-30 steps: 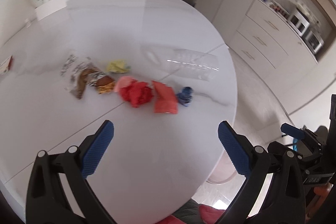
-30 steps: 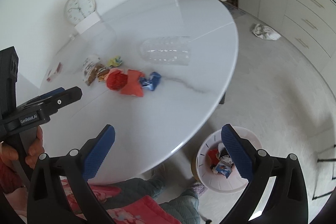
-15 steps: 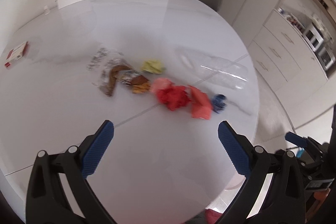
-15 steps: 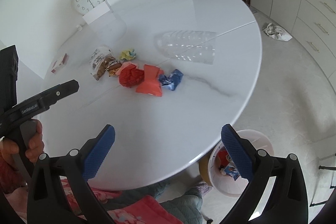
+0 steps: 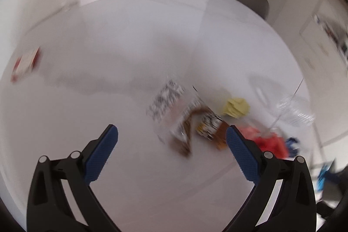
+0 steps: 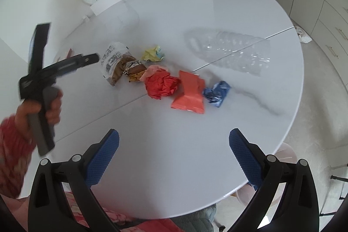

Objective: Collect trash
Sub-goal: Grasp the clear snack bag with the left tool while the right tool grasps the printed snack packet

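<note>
Trash lies in a row in the middle of the round white table (image 6: 217, 4): a clear bottle (image 6: 230, 51), a red paper ball (image 6: 162, 85), a blue wrapper (image 6: 216, 90). Left gripper (image 5: 171, 143) and right gripper (image 6: 174, 145) both hang wide apart, holding nothing.

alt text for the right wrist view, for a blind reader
The open right gripper hovers over a round white table with a row of trash: clear wrapper, red paper ball, orange packet, clear plastic bottle.
</note>
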